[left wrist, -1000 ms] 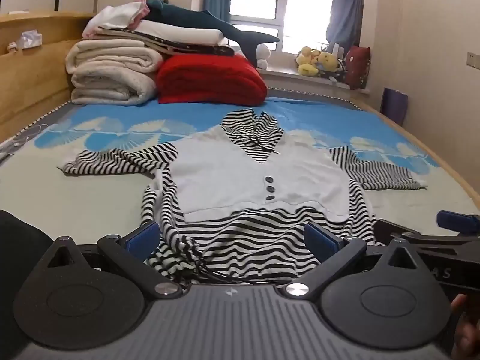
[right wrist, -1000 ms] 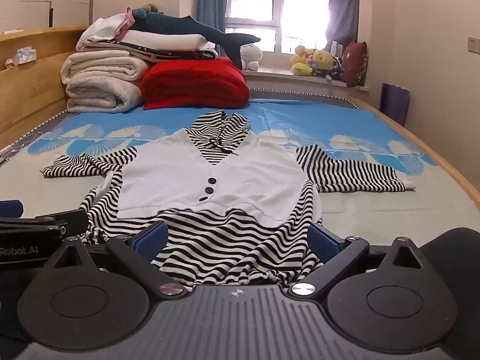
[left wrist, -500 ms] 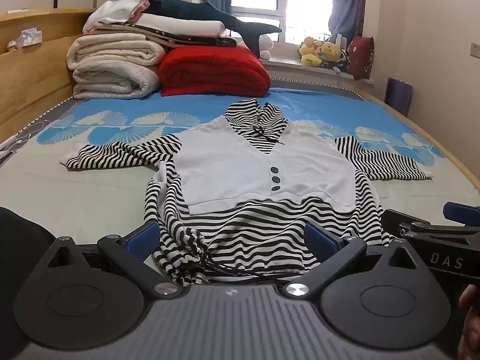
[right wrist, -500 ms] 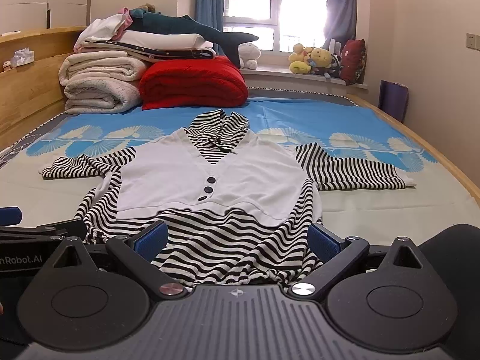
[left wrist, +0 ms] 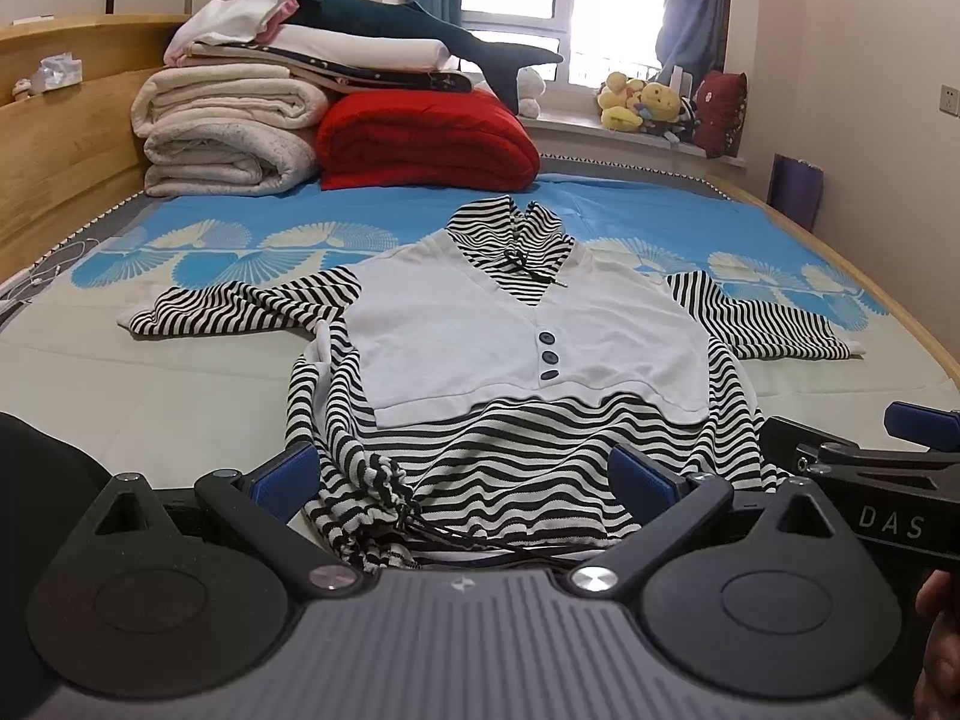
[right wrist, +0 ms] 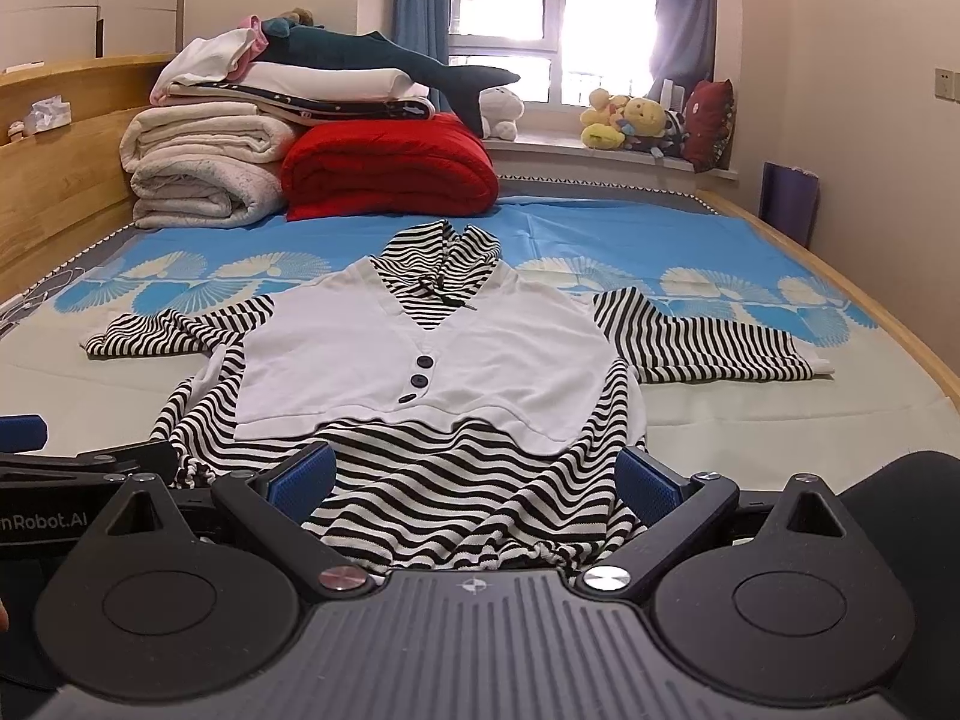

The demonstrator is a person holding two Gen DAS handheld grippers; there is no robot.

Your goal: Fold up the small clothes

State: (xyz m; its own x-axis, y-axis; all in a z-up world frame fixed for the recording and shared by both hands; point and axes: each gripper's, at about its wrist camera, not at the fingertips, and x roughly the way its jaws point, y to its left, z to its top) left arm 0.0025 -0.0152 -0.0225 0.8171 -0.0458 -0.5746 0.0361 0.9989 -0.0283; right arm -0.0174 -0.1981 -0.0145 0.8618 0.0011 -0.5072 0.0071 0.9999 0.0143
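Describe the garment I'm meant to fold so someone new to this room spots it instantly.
On the bed with the blue fan-print sheet, nearer the camera than the red quilt and rolled white blankets, lies the striped top, sleeves spread. Alone among the bedding, it has black-and-white stripes, a white vest panel and three dark buttons.

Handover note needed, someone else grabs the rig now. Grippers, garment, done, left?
Left gripper: open, empty, at the near hem, left side.
Right gripper: open, empty, at the near hem, right side.
Striped top: lies front up on the bed, both sleeves spread out to the sides, collar pointing away from you. Hem drawstring bunched by the left gripper.
Done: garment laid out; no folds visible.
Left: all folding. Probably start with the sleeves or the hem.
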